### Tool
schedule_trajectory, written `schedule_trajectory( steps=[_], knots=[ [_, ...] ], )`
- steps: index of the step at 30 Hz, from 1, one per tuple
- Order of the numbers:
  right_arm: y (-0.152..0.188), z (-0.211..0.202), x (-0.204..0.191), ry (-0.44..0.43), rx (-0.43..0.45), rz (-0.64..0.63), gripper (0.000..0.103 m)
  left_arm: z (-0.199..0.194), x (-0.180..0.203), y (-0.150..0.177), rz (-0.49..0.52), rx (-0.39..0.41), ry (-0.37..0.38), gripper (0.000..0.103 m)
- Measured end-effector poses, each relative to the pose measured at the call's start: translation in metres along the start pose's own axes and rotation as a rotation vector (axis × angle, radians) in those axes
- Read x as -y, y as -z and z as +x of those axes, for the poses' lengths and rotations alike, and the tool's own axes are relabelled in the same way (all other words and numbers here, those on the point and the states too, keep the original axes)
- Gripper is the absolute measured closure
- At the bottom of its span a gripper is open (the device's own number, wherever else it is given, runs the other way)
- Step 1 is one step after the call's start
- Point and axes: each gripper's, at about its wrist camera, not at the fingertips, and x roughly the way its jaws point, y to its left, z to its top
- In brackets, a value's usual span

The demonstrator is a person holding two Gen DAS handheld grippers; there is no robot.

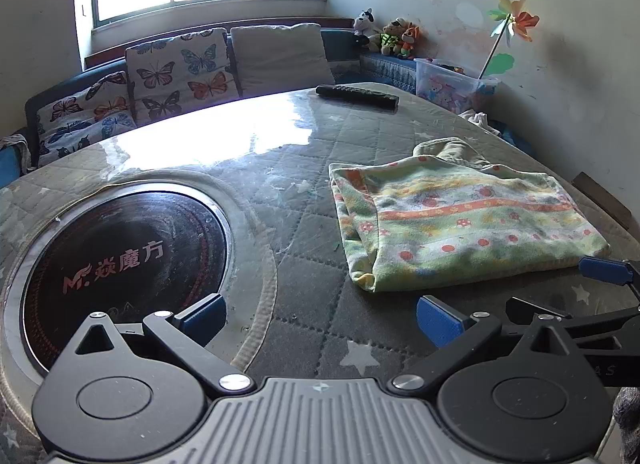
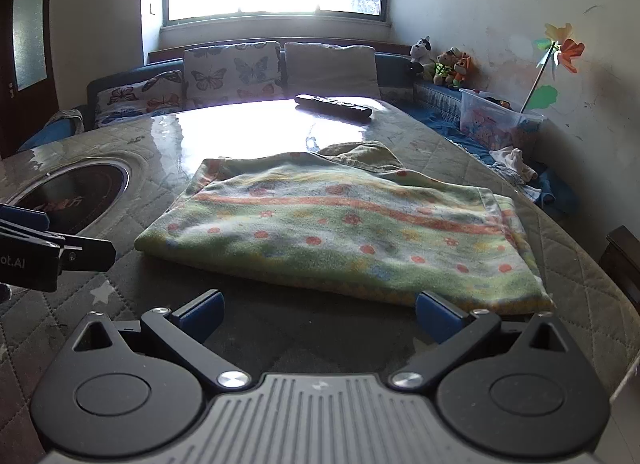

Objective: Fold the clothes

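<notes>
A folded garment (image 1: 460, 219) (image 2: 340, 232), pale green with orange stripes and red dots, lies flat on the quilted table (image 1: 304, 272). An olive cloth part (image 2: 360, 153) sticks out from under its far edge. My left gripper (image 1: 320, 318) stands open over bare table, just left of the garment's near corner, with nothing between its blue fingers. My right gripper (image 2: 320, 315) is open too, close to the garment's near edge, its right finger next to the cloth and its jaws empty. Each view catches a blue finger of the other gripper at its side edge.
A round black cooktop (image 1: 124, 260) (image 2: 76, 191) is set into the table's left part. A black remote (image 1: 356, 95) (image 2: 334, 105) lies at the far edge. Behind are a sofa with butterfly cushions (image 1: 176, 67), a clear toy box (image 1: 452, 83) and a dark chair (image 2: 624, 260) at right.
</notes>
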Motion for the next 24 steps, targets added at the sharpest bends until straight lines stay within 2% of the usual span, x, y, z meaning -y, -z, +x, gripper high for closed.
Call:
schedule_trajectory(
  steps=[24],
  knots=[
    [0.011,-0.002,0.002,0.000,-0.036,0.063,0.000,-0.009,0.007,0.012,0.008,-0.020,-0.021,0.000]
  ],
)
